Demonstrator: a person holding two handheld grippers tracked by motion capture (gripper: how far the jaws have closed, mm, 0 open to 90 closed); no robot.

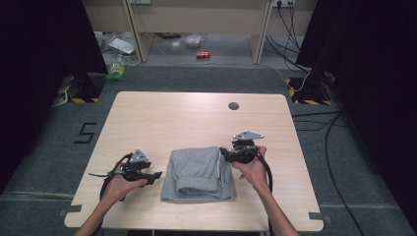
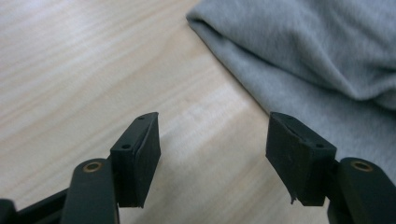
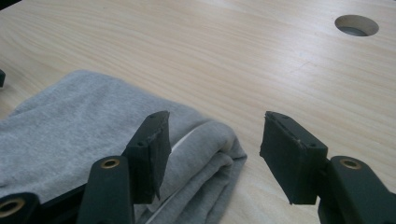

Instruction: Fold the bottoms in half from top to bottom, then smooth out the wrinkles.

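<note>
A folded grey sweatshirt-fabric garment (image 1: 199, 173) with a thin white drawstring lies flat on the pale wood-grain counter (image 1: 196, 118), close to the counter's near edge and about midway between its left and right edges. A person's forearms come in over that near edge, each hand holding a black two-jaw gripper. The left gripper (image 1: 156, 175) sits just beside the garment's left side, its jaws standing apart with nothing but bare counter between them; in the left gripper view the gripper (image 2: 212, 154) points at the wood just short of the garment's (image 2: 317, 60) folded edge, which runs diagonally ahead of it without touching either jaw. The right gripper (image 1: 223, 152) hovers at the garment's far right corner, topped by a grey three-cornered plate. In the right gripper view this gripper (image 3: 215, 149) also has its jaws apart and clamped on nothing: one jaw stands in front of the rolled, layered edge of the cloth (image 3: 93, 130), the other over bare wood, and the fabric is not pinched between them. A round cable hole (image 1: 233, 105) is cut in the counter near its far edge, well apart from the garment, towards the right.
</note>
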